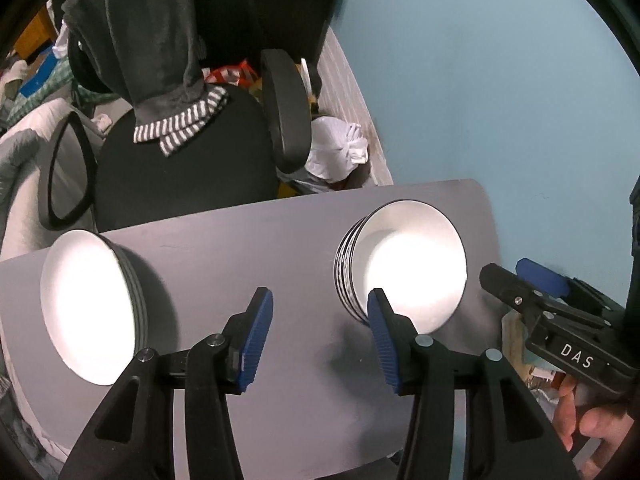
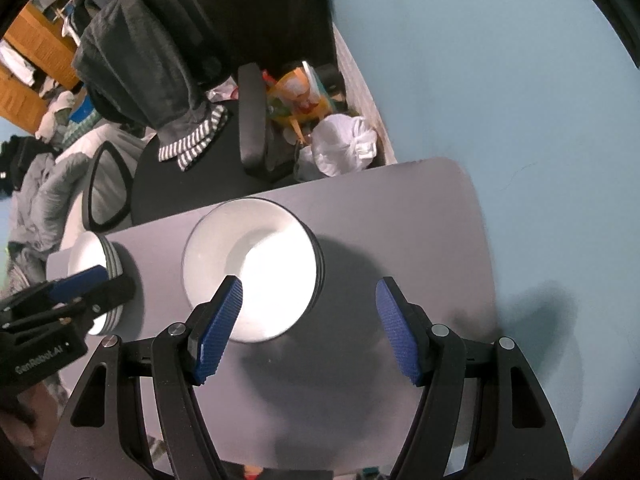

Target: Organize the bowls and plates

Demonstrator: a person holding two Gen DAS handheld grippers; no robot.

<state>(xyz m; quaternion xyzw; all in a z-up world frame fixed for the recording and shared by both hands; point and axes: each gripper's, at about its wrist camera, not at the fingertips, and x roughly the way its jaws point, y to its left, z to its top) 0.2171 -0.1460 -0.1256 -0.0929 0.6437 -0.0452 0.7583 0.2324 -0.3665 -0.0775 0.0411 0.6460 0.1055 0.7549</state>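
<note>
The left gripper [image 1: 320,336] stood open over bare table [image 1: 240,248], nothing between its jaws; the bowls [image 1: 404,268] lay just past its right finger, the plates [image 1: 92,304] off to its left. The right gripper [image 2: 310,330] hung open beside the bowls, empty too. Both pointed steeply down. A hand [image 1: 592,424], blurred at the edge, apparently held the right one.

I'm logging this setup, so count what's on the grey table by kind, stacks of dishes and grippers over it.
Stacks of plates: 1, the plate stack
Stacks of bowls: 1, the bowl stack
Grippers: 2, left gripper, right gripper
Total: 4
</note>
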